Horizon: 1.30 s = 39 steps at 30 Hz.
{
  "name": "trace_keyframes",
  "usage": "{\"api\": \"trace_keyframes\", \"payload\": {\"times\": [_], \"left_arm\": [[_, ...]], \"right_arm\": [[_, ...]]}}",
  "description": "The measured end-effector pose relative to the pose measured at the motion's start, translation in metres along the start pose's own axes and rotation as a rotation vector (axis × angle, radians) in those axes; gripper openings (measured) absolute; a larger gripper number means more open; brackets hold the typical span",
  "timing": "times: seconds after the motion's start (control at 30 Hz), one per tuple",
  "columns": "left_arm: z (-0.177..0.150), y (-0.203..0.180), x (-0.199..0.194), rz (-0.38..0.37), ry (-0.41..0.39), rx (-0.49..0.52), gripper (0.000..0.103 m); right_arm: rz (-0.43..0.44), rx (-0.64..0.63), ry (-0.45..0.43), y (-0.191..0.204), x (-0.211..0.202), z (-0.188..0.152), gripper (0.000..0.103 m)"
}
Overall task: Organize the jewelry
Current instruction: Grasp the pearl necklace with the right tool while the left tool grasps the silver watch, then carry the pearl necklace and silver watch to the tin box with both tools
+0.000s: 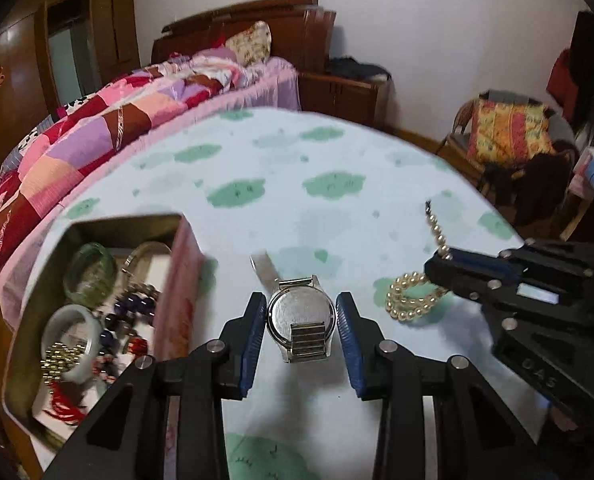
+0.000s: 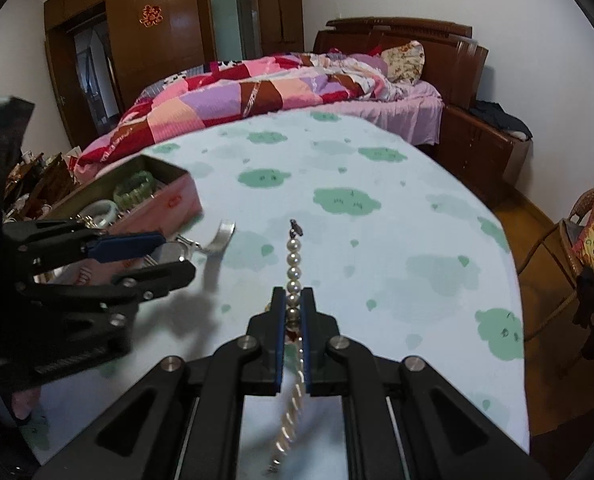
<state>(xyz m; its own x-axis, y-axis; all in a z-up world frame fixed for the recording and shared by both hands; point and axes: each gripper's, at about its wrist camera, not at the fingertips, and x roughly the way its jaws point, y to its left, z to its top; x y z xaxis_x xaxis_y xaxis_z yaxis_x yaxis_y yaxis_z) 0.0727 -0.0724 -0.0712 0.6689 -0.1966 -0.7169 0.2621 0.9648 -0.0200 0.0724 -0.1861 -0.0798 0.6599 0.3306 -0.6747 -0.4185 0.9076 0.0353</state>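
On the table with the pale cloth (image 1: pixel 337 208), the left gripper (image 1: pixel 301 332) has its blue pads spread to either side of a steel watch (image 1: pixel 300 320) that lies face down, its stretch band folded over the case back; the left pad looks close to or touching the case at nine o'clock, while a clear gap remains at three o'clock, so the fingers are released and nothing is clamped yet. A loose strap end sticks out toward eleven o'clock. The right gripper (image 2: pixel 293 304) is clenched on a pearl strand (image 2: pixel 294 264), with a few beads and the dark clasp standing out past the fingertips toward twelve o'clock and the rest trailing back under the jaws; in the left wrist view the remainder lies coiled on the cloth at about three o'clock from the watch. The pink tin (image 1: pixel 177 280), open and already holding bangles and beaded pieces, sits at nine to ten o'clock of the watch. The risks, as I judge them: the round, polished case may squirt out forward if the pads close off-centre, and the pearls, pinched on only a few beads, may slide through the grip or snag by the dangling tail when lifted toward the tin. The two grippers are also near enough to collide.
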Motion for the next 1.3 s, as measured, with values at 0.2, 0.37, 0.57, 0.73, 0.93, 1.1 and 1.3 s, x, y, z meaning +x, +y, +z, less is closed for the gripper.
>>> {"api": "trace_keyframes", "payload": {"times": [0.2, 0.37, 0.57, 0.73, 0.93, 1.1, 1.3], "left_arm": [[0.010, 0.002, -0.030, -0.007, -0.072, -0.004, 0.037], [0.018, 0.007, -0.051, 0.005, -0.123, -0.007, 0.037], [0.023, 0.020, -0.072, 0.034, -0.172, -0.031, 0.037], [0.022, 0.033, -0.082, 0.061, -0.191, -0.051, 0.037], [0.017, 0.054, -0.092, 0.091, -0.208, -0.089, 0.037], [0.012, 0.073, -0.096, 0.116, -0.215, -0.129, 0.037], [0.007, 0.092, -0.099, 0.146, -0.218, -0.161, 0.037]], "right_arm": [[0.007, -0.015, -0.036, 0.007, -0.014, 0.011, 0.009], [0.016, -0.025, -0.069, 0.012, -0.026, 0.019, 0.009], [0.041, -0.039, -0.106, 0.022, -0.037, 0.031, 0.009], [0.072, -0.059, -0.132, 0.033, -0.041, 0.043, 0.009], [0.106, -0.101, -0.159, 0.053, -0.042, 0.061, 0.009], [0.131, -0.144, -0.176, 0.074, -0.040, 0.073, 0.008], [0.166, -0.190, -0.185, 0.099, -0.031, 0.085, 0.009]]}}
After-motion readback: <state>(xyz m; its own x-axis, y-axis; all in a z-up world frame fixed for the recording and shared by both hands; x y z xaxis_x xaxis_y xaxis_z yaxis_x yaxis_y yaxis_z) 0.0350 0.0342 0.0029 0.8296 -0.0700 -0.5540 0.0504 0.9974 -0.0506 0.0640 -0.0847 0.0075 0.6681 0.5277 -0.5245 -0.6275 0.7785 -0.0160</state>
